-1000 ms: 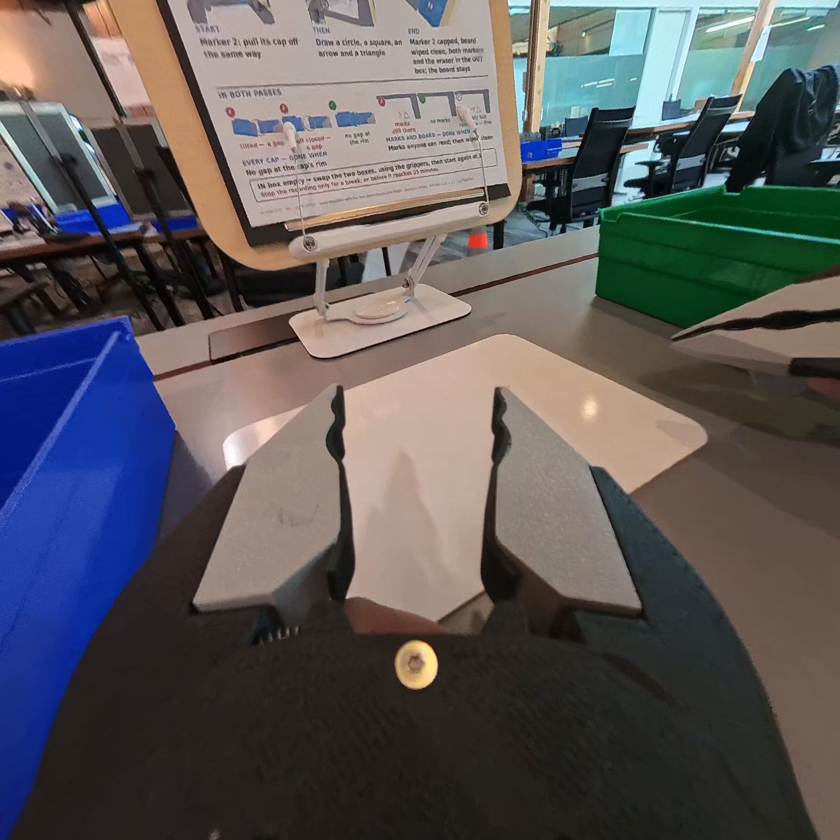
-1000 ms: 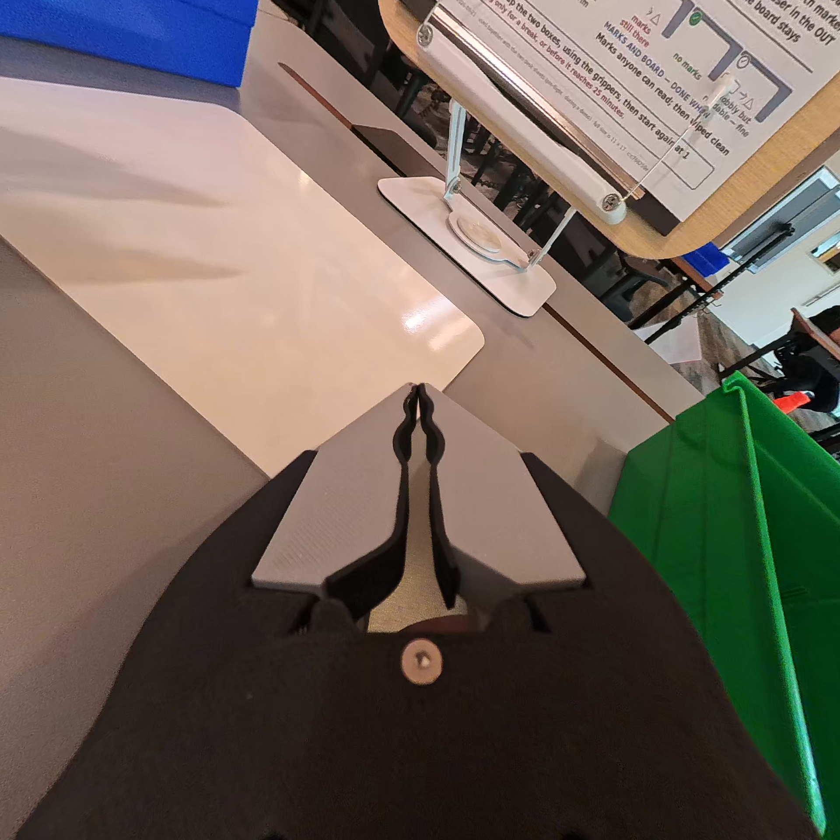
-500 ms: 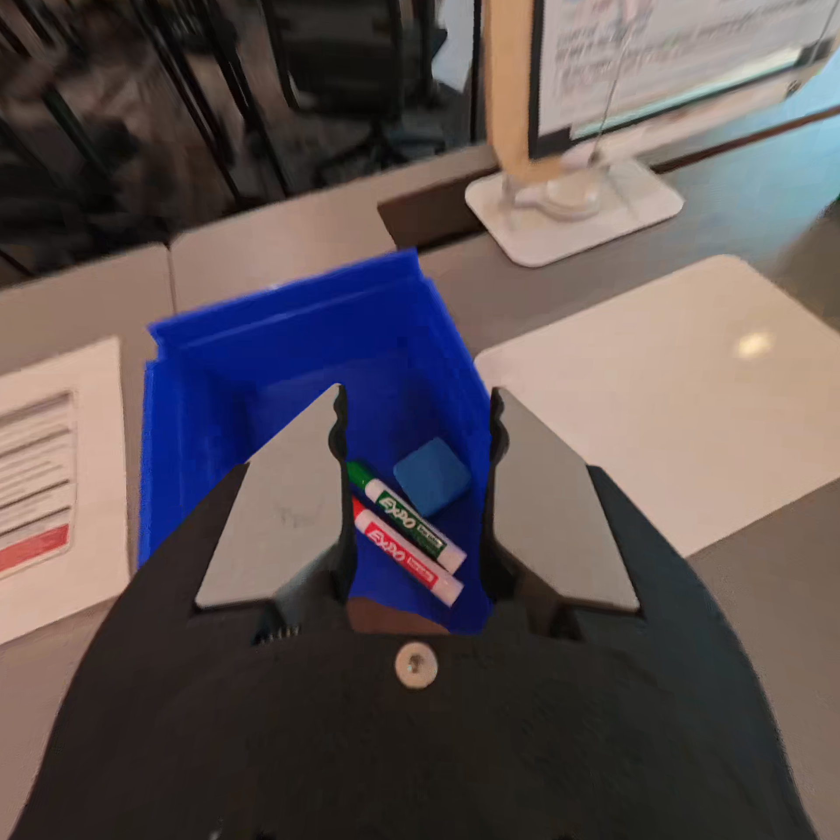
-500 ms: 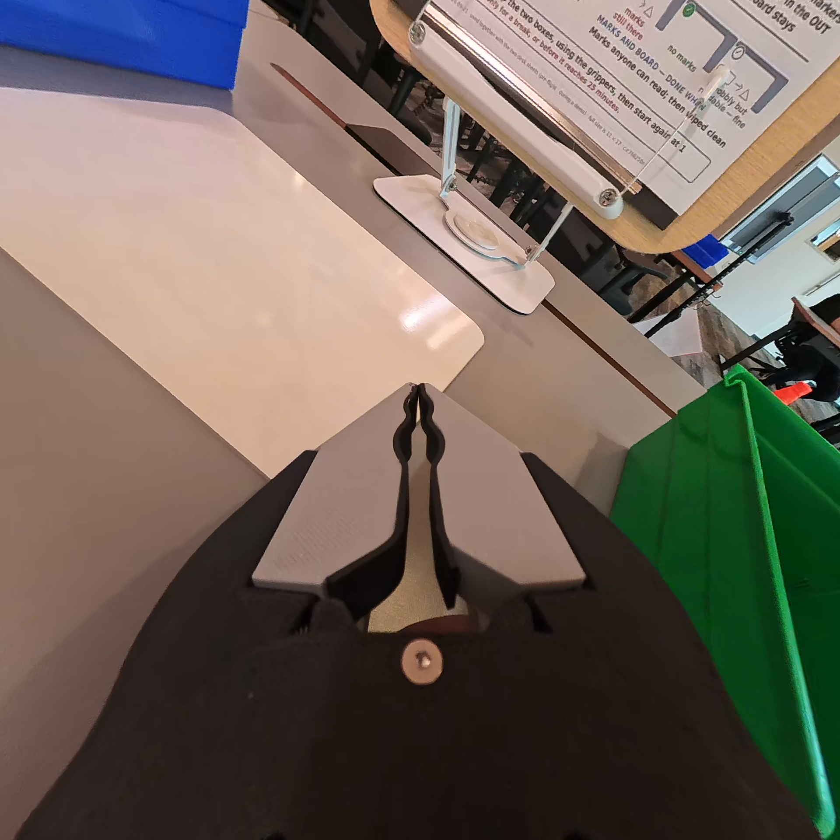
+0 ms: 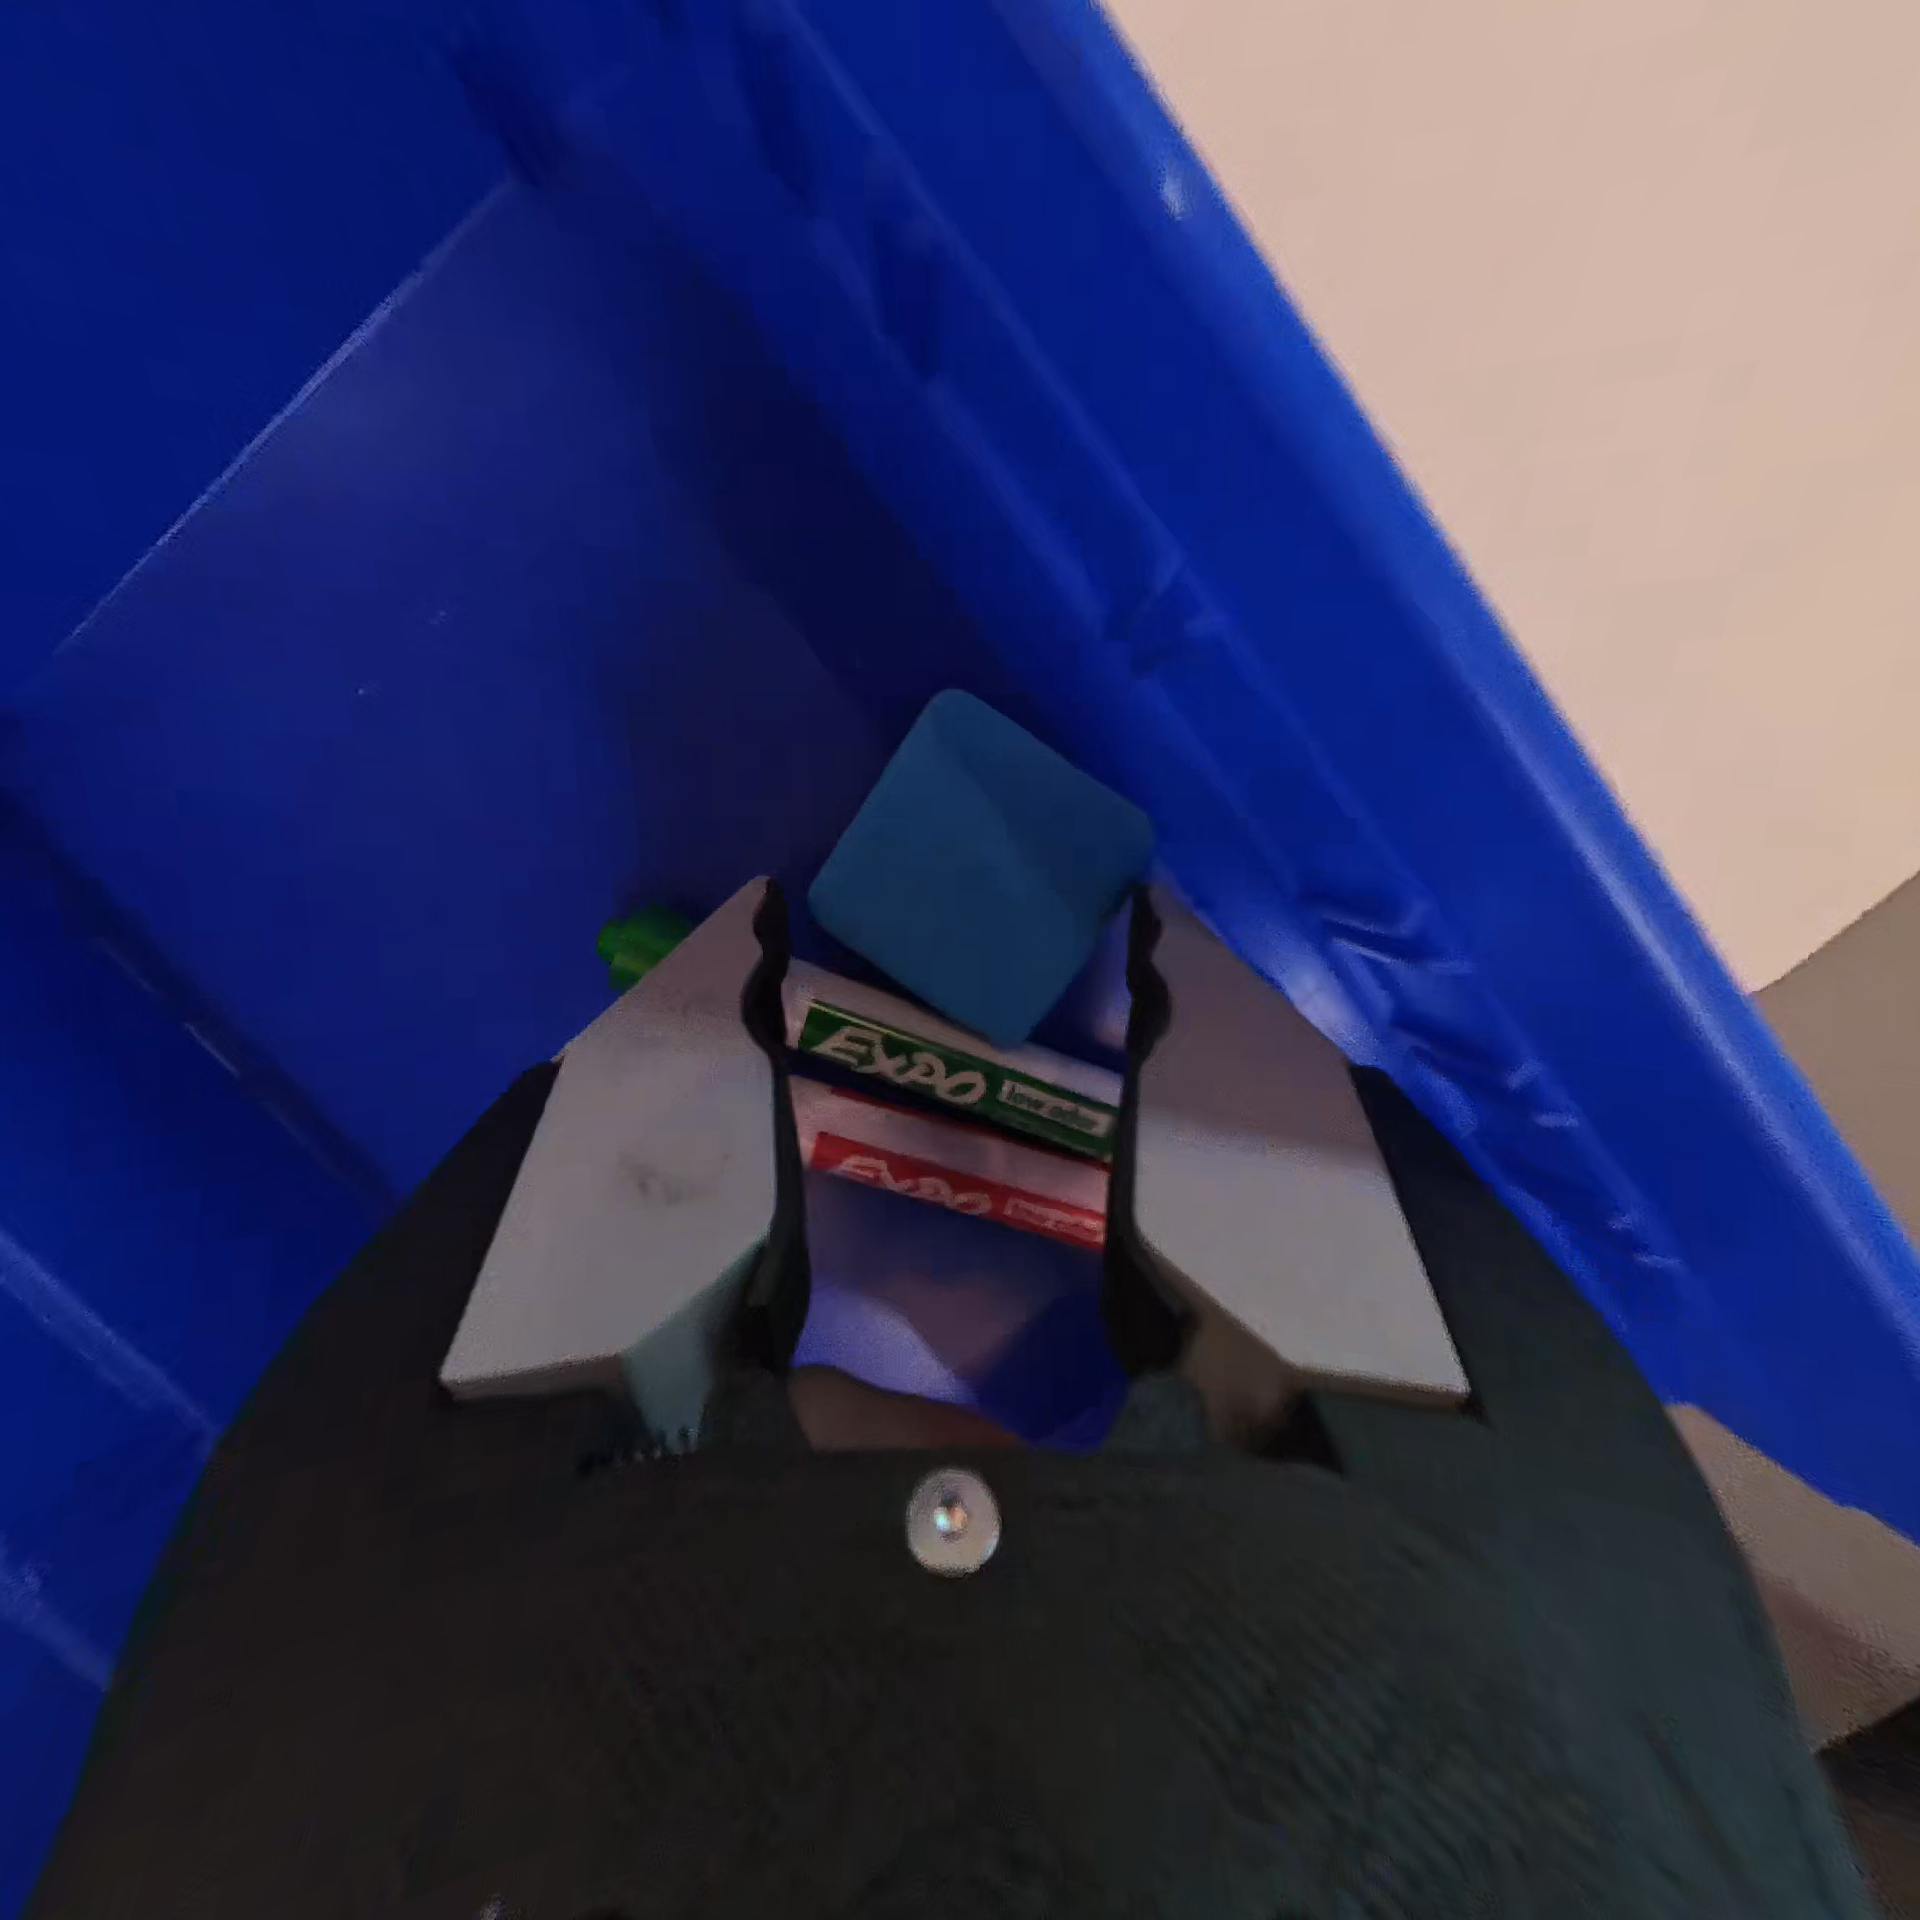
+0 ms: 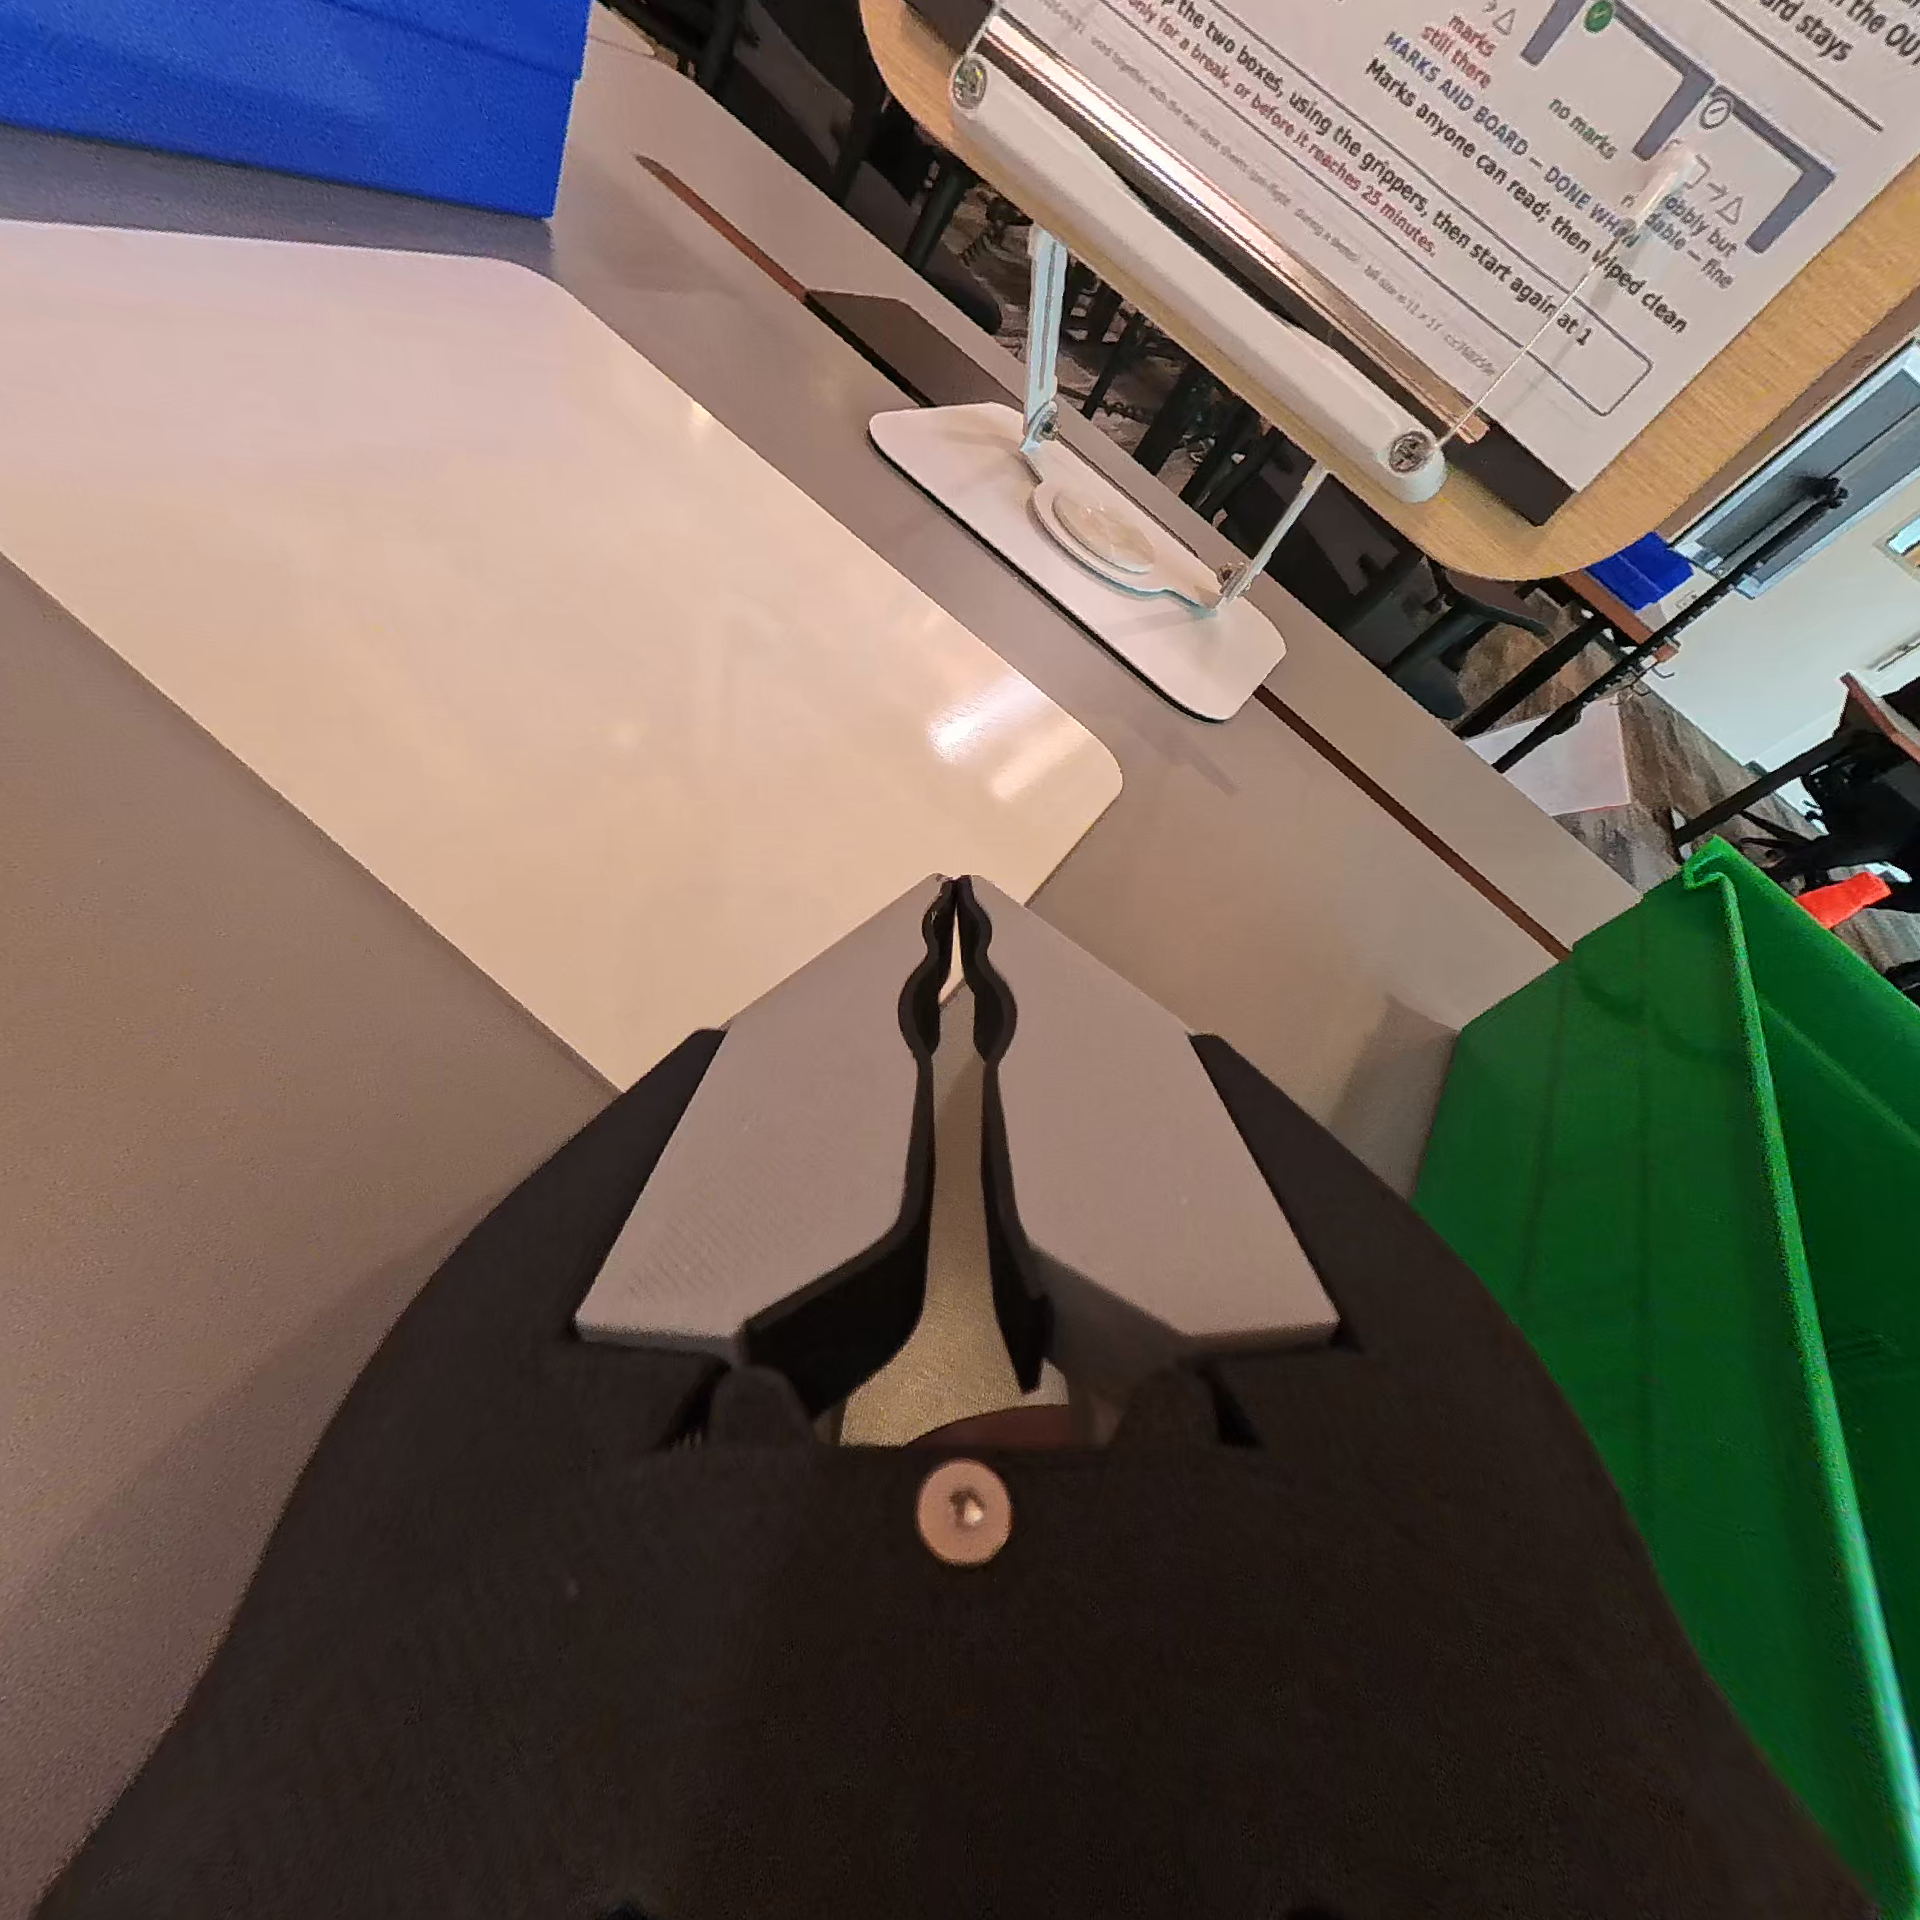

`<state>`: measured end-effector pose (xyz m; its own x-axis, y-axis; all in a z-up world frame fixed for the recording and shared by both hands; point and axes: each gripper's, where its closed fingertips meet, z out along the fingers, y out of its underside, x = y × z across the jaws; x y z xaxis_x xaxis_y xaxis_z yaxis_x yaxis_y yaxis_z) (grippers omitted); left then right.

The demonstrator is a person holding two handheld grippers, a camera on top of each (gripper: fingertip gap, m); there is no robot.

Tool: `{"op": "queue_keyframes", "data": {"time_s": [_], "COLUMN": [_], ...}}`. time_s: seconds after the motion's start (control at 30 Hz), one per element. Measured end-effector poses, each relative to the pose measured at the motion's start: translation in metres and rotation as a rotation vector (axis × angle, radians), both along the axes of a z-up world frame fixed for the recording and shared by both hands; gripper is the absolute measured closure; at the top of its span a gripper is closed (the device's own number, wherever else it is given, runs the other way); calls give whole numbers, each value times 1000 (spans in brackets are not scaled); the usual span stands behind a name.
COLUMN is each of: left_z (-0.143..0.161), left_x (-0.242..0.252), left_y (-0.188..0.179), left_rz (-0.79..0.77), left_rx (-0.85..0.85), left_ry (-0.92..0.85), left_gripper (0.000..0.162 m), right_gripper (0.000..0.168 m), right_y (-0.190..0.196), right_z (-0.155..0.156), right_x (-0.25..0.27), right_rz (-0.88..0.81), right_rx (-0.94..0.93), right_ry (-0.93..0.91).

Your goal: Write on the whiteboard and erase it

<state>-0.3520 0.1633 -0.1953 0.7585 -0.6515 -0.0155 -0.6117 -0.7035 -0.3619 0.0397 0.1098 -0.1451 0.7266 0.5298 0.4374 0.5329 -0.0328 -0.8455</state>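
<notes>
Left tongs wide in the bin, right tongs closed and empty

Left wrist view: our left gripper (image 5: 951, 935) straddles green marker (image 5: 956, 1075) and red marker (image 5: 956, 1184); eraser (image 5: 982, 868) at twelve o'clock may get nudged, or both markers pinched.
Right wrist view: right gripper (image 6: 954, 894) hovers; whiteboard (image 6: 499, 582) at ten o'clock, unmarked.

blue bin (image 5: 1195, 520) wall close right | eraser (image 5: 977, 873) ahead atop markers (image 5: 951, 1081) | left open
</notes>
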Motion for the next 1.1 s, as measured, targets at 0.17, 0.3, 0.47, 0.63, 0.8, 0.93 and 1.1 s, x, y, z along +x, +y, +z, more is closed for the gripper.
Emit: {"op": "queue_keyframes", "data": {"time_s": [0.17, 0.3, 0.47, 0.63, 0.8, 0.93, 1.1], "left_z": [-9, -1, 74, 144, 154, 142, 108], "left_x": [-1, -12, -22, 26, 123, 216, 318], "left_y": [6, 10, 29, 20, 8, 4, 19], "left_rz": [10, 23, 129, 51, -139, -284, -380], "left_rx": [-20, 38, 305, 439, 461, 470, 428], "left_ry": [15, 79, 42, -70, -103, -149, -158], "left_gripper": [101, 101, 102, 102, 102, 102, 102], "right_gripper": [168, 168, 168, 168, 168, 168, 168], "right_y": [-1, -1, -1, -3, -5, -5, -1], "right_z": [0, 2, 3, 2, 2, 9, 34], "right_x": [-1, 1, 1, -4, -8, -5, 14], "right_rz": [3, 0, -7, 16, 30, 13, -76], "right_rx": [9, 8, 14, 7, 10, 26, 99], "right_ry": [-11, 13, 14, 11, 8, 48, 139]}}
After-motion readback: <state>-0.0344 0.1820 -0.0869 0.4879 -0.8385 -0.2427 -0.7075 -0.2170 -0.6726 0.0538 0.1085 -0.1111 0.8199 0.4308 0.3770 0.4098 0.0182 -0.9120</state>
